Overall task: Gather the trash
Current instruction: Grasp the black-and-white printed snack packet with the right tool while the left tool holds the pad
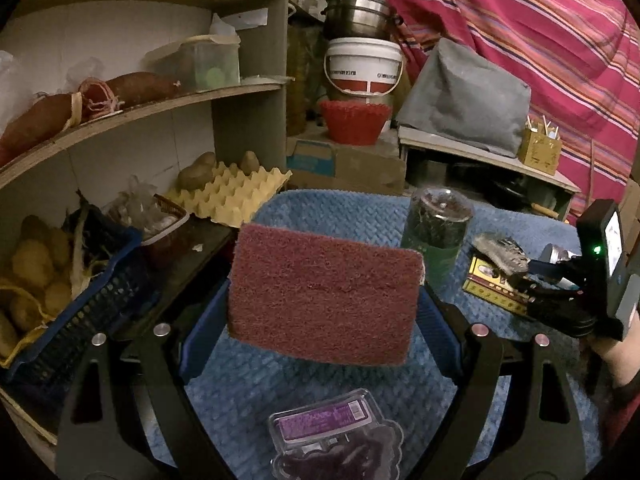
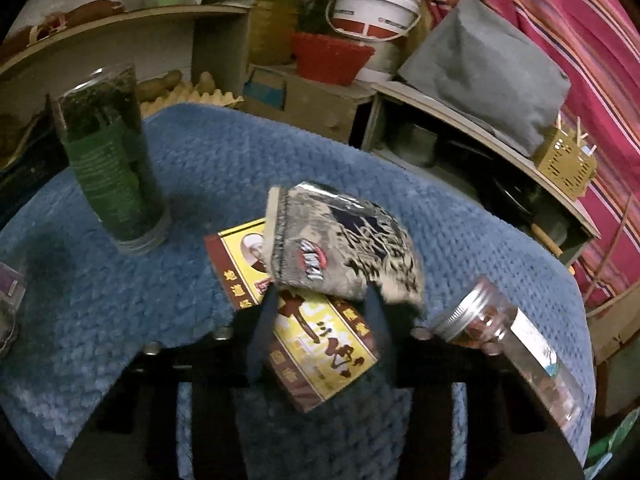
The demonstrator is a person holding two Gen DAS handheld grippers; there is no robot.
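Note:
A reddish-brown scouring pad [image 1: 324, 296] hangs above the blue knitted table cover [image 1: 332, 212], and my left gripper [image 1: 324, 300] is shut on it, one blue finger [image 1: 200, 344] at each side. The pad hides the fingertips. A crumpled silver-grey snack wrapper [image 2: 344, 248] sits over a yellow and red box [image 2: 324, 344]. My right gripper [image 2: 322, 300] pinches the wrapper's lower edge between its dark blue fingers [image 2: 260, 336]. In the left wrist view the right gripper [image 1: 532, 276] is at the far right, with the wrapper [image 1: 500, 252] at its tips.
A tall green jar [image 2: 112, 160] stands on the cover at the left. A clear jar with a metal lid [image 2: 508, 340] lies on its side at the right. A clear pack with a purple label [image 1: 332, 436] lies near me. Cluttered shelves [image 1: 140, 108] stand to the left, and a low table [image 1: 480, 156] stands behind.

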